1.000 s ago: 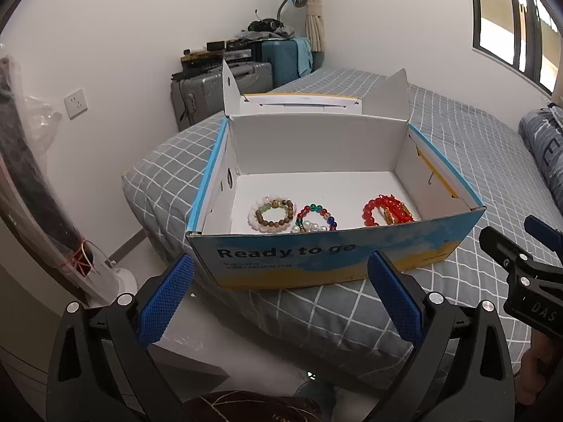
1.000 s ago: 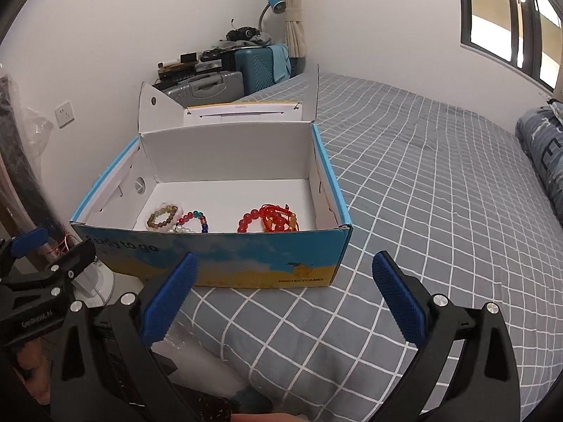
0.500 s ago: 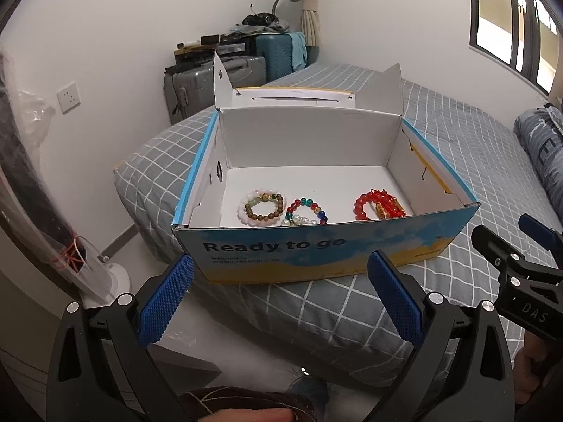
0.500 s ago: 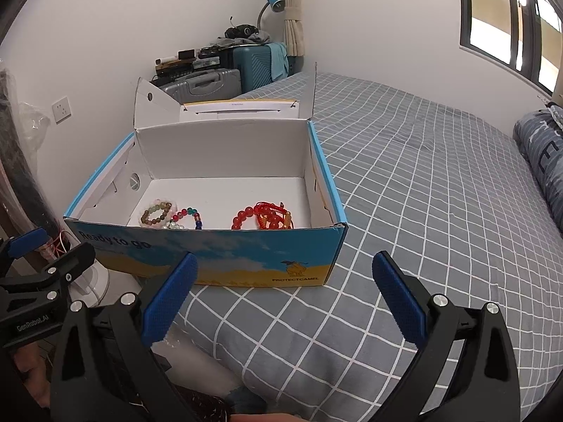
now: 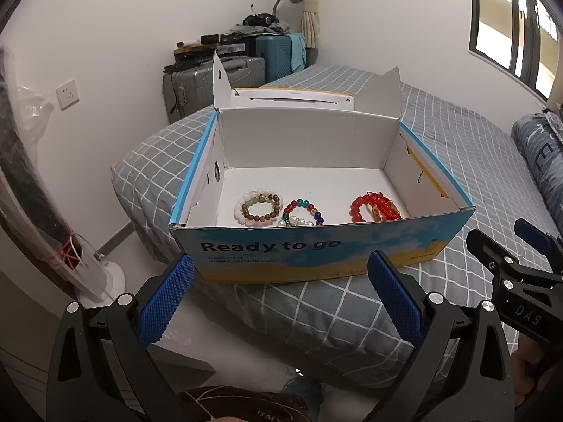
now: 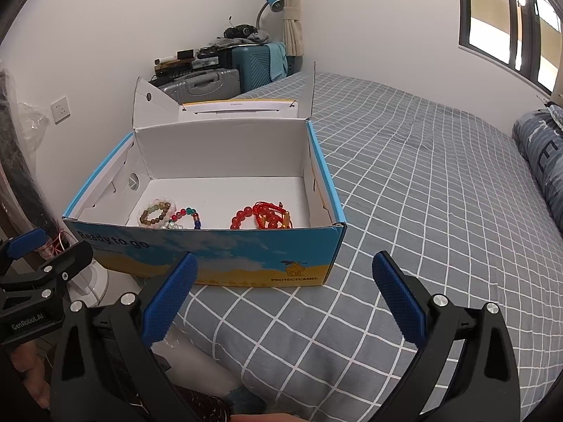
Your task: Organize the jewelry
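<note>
An open blue and yellow shoebox [image 5: 316,249] [image 6: 228,256] sits on the corner of a grey checked bed. Inside lie a brown and pale bead bracelet [image 5: 258,207] [image 6: 155,212], a multicoloured bead bracelet [image 5: 302,211] [image 6: 186,216] and a red bead bracelet with a red cord [image 5: 373,207] [image 6: 262,216]. My left gripper [image 5: 279,295] stands open in front of the box's front wall, holding nothing. The right gripper [image 6: 283,295] is open too, near the box's right front corner, and its side shows in the left wrist view [image 5: 510,274].
The bed [image 6: 422,211] stretches to the right with a folded blue quilt [image 6: 542,161] at its far edge. Suitcases [image 5: 218,74] piled with items stand against the back wall. A white fan base [image 5: 102,277] and a wrapped pole stand on the floor at left.
Both grippers have risen and tilted a little, so the box sits lower in view and more of its floor and bracelets shows. Both grippers stay open.
</note>
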A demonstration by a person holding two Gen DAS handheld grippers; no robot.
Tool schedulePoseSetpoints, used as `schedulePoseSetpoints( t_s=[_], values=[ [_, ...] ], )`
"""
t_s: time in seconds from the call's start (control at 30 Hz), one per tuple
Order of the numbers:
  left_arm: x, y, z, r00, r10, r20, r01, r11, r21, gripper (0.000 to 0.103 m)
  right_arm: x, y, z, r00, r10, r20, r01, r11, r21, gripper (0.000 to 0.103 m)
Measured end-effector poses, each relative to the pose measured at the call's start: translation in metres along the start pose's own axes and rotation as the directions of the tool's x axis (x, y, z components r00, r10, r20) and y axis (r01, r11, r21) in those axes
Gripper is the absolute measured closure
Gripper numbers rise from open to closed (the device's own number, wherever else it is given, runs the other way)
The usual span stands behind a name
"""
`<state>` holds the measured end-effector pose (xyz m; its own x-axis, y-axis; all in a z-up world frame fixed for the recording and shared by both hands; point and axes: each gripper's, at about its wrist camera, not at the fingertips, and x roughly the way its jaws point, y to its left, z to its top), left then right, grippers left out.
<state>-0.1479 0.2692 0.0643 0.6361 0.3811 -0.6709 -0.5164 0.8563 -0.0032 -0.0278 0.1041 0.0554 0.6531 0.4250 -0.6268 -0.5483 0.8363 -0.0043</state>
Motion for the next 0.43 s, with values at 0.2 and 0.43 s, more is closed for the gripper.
schedulePoseSetpoints(
  t_s=[0.2,0.43],
  values=[
    [0.0018,-0.0019,0.0004,1.000,0.001,-0.001,-0.001,1.000,0.014,0.006,-0.0002,-0.0011,0.0007,1.000,-0.004,0.004,0.004,1.000,0.001,0.008],
    [0.0005,-0.0022,0.0006,1.000,0.006,0.010,-0.006,1.000,0.013,0.006,-0.0005,-0.0019,0.0004,1.000,-0.003,0.004,0.003,1.000,0.001,0.008]
  ],
)
